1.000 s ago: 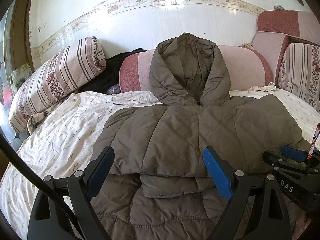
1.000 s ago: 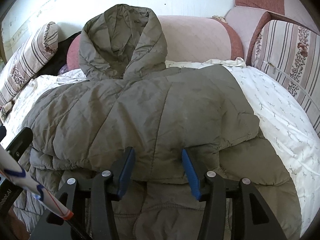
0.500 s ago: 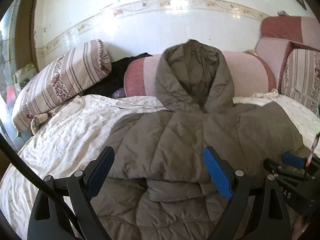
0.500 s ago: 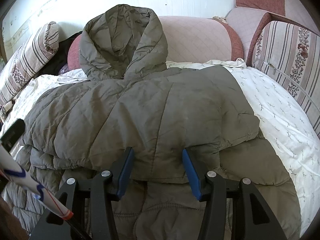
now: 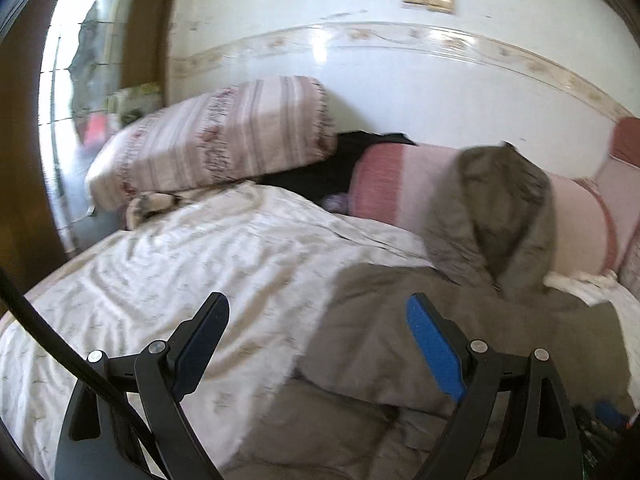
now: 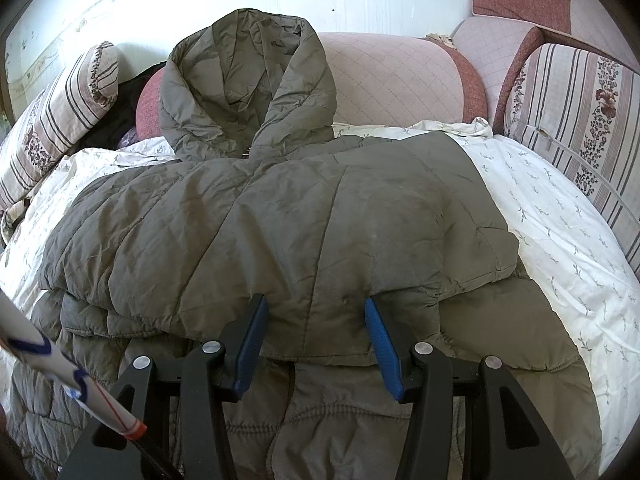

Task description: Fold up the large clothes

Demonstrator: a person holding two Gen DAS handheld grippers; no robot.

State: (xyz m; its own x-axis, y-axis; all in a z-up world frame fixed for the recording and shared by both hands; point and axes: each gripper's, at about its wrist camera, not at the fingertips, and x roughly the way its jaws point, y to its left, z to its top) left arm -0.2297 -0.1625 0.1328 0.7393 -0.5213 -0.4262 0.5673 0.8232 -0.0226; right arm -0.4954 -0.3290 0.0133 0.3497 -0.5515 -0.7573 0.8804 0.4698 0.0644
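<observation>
Leftward has swung left gripper (image 5: 316, 344), fingers wide, empty; right gripper (image 6: 316, 336) half-open astride jacket (image 6: 280, 216), hood toward wall

A bed (image 6: 560, 216) with a white leaf-print sheet fills the room; behind it a glossy white wall (image 5: 400, 92) carries a floral border strip (image 5: 400, 36); a pink bolster (image 6: 400, 80) lies along the bed's far edge; left of it, a striped pillow (image 5: 224, 140); beyond that a bright window (image 5: 72, 60).
</observation>
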